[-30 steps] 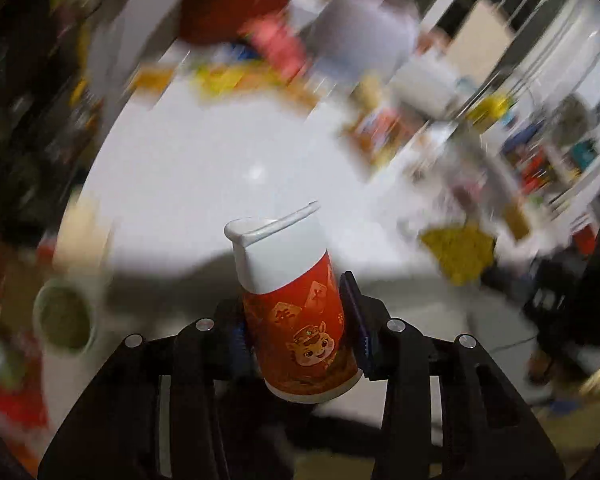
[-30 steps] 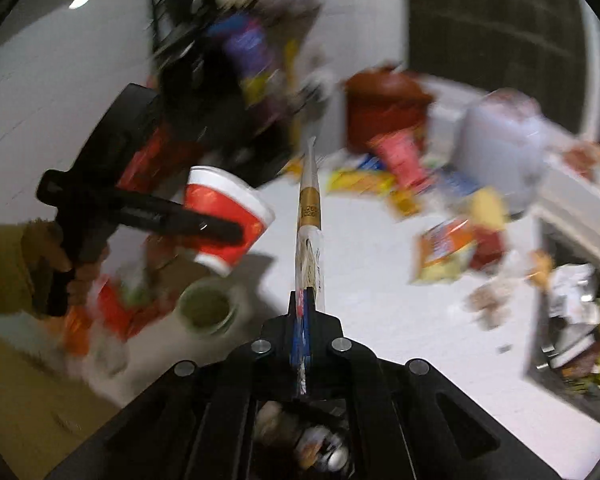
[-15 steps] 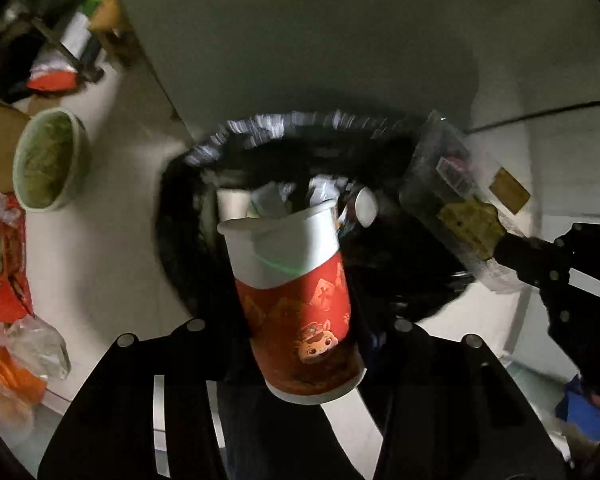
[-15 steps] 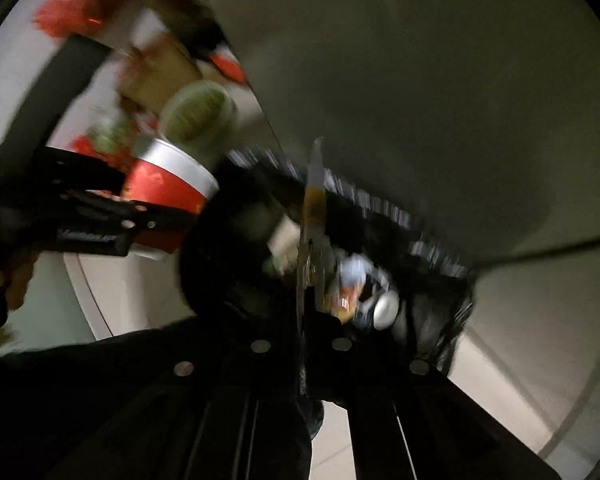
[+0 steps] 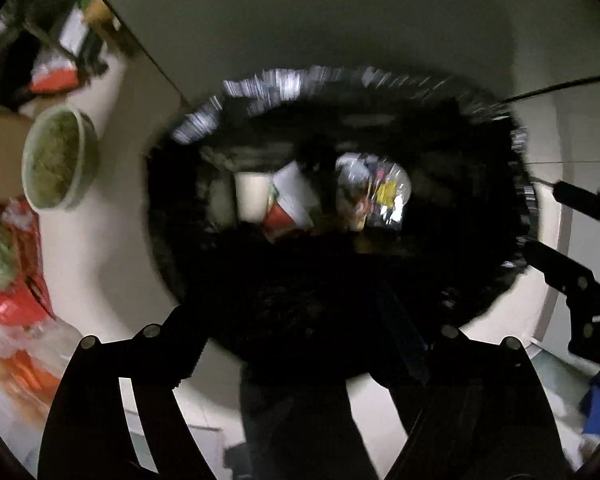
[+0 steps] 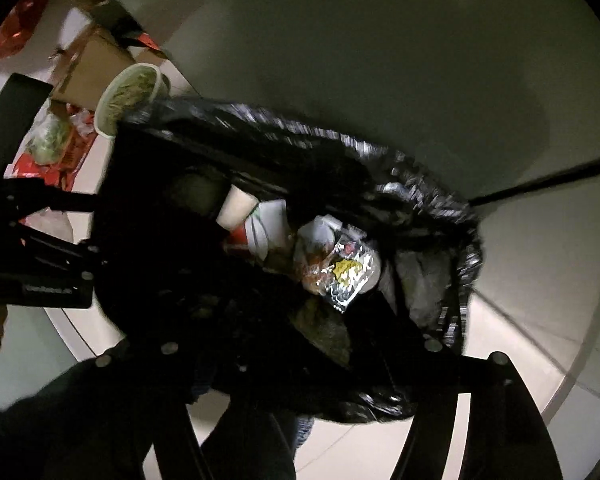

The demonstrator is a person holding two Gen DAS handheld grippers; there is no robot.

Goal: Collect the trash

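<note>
Black plastic liner, glossy and crinkled at the rim: the trash bag (image 5: 516,184) stands open on a pale tiled floor (image 5: 112,264), and both wrist views look straight down into it.

Contents, as far as the dim and slightly blurred views allow:
- red and white paper cup (image 5: 286,210), lying tilted among the litter near the middle of the bag; seen also in the right wrist view (image 6: 260,228).
- second pale cup (image 5: 252,200), just beside the first, its mouth turned upward toward the camera.
- clear crinkled wrapper (image 5: 384,196) with yellow and red print, resting beside the cups on top of the pile; in the right wrist view (image 6: 346,270) it glints silver.

Tools:
- left gripper (image 5: 300,344), poised over the bag mouth, jaws spread wide and opening, nothing between them. Its black fingers frame the lower edge of the view.
- right gripper (image 6: 300,356), likewise above the bag, jaws parted and opening, empty. It appears at the right edge of the left wrist view (image 5: 572,240), just outside the bag rim.

Surroundings, outside the bag:
- round bowl (image 5: 58,156) with greenish contents, on the floor just beside the bag.
- brown cardboard box (image 6: 92,68), behind the bowl.
- red and orange packets (image 5: 12,300), piled at the left edge, too blurred to itemise.
</note>
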